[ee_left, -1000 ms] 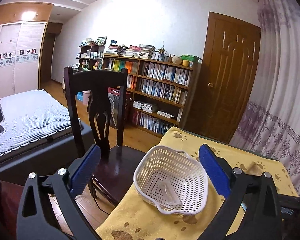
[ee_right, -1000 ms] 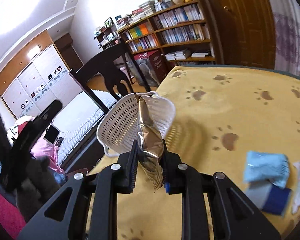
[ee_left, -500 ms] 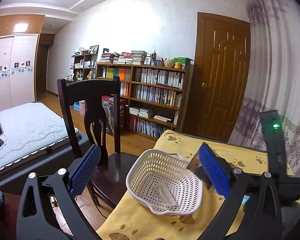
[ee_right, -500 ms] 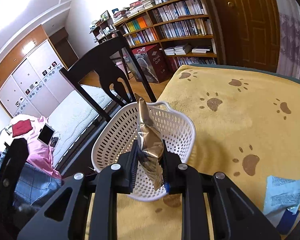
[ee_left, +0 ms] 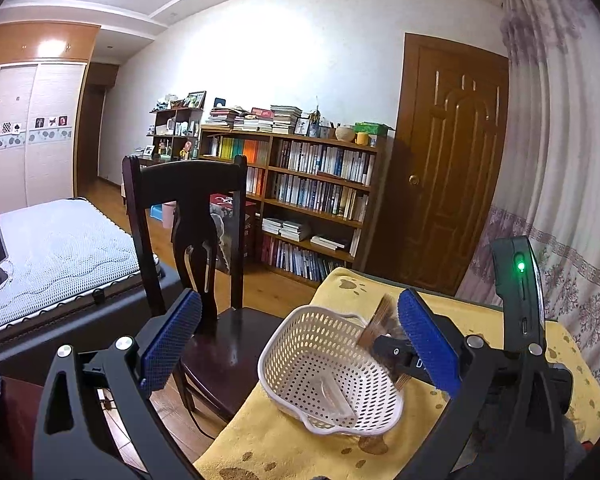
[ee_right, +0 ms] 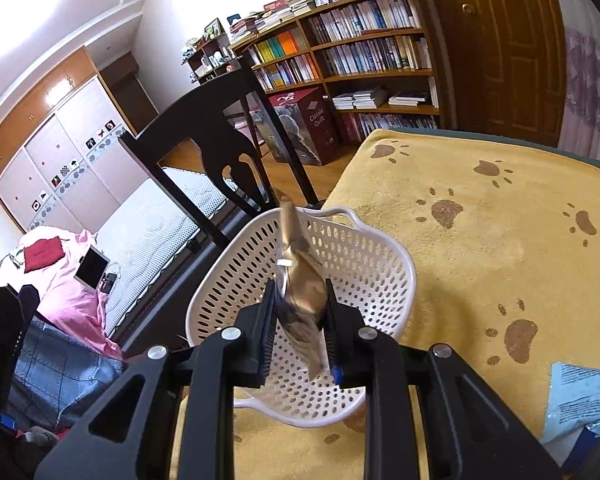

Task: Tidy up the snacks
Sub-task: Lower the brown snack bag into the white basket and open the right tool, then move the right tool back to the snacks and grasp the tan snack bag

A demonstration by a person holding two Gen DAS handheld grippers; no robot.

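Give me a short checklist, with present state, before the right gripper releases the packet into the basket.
1. Brown snack packet held between right gripper fingers: ok.
2. Packet over the white basket opening: ok.
3. Basket sits on the yellow cloth, near its edge: ok.
4. Left gripper open, away from the drop path: ok.
5. Basket already holds something: cannot tell.
6. Blue packet waits on the cloth: ok.

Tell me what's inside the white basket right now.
The white basket holds only a small clear flat piece. The gold snack packet hangs above it in the right gripper, hiding part of the floor.
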